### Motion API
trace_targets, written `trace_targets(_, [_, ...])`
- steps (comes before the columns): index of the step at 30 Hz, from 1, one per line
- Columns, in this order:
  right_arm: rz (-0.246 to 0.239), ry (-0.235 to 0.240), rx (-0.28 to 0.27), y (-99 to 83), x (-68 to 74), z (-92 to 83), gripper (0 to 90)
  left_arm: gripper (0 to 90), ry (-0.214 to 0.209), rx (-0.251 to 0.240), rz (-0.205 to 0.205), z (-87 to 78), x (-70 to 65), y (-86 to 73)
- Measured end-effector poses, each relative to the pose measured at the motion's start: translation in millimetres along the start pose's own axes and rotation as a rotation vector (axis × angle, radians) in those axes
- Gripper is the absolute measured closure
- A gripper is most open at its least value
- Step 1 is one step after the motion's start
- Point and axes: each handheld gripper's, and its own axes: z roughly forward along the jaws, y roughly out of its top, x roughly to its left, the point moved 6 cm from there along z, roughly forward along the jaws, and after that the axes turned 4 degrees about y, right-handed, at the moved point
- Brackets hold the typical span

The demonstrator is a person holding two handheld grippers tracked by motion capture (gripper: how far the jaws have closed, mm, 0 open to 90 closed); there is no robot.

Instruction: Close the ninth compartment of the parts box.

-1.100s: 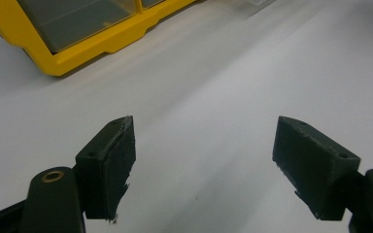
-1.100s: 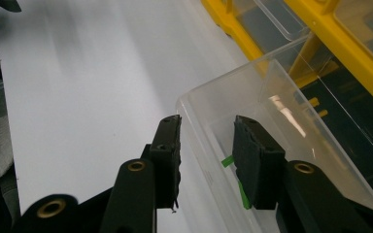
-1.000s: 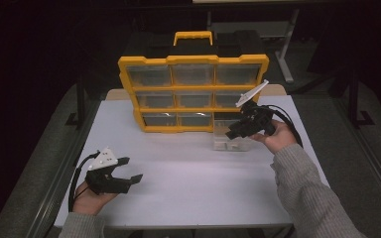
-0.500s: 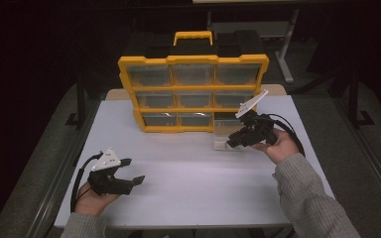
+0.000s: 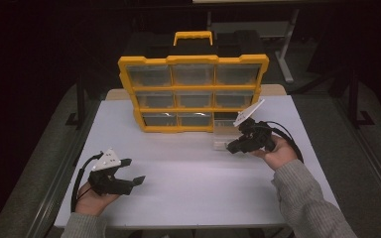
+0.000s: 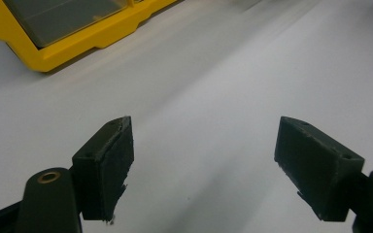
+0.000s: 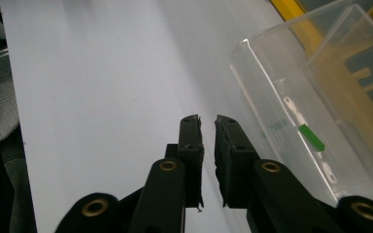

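Beside the clear drawer (image 7: 320, 111), right gripper (image 7: 208, 121) nearly closed, empty.

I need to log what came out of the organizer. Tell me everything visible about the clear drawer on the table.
The clear drawer is a small see-through plastic bin with thin walls and an open top. It sits upright on the white table, pulled out in front of the yellow organizer's empty bottom-right slot. Inside lies a small part with a green middle and pale ends. The right gripper is beside it, jaws nearly closed, empty.
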Motion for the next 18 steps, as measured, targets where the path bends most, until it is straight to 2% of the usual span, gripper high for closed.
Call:
trace_targets(9, [0.021,-0.025,0.03,-10.7,-6.2,11.3,87.8,21.8,0.001,-0.003,0.005,0.2,0.4,0.7])
trace_targets(13, [0.027,-0.032,0.035,-11.5,-8.4,13.9,88.7,21.7,0.0,-0.007,-0.008,-0.4,0.2,0.4])
trace_targets(18, [0.027,-0.042,0.034,-10.1,-10.0,15.6,88.8,21.8,0.003,0.0,0.011,-2.1,2.3,0.3])
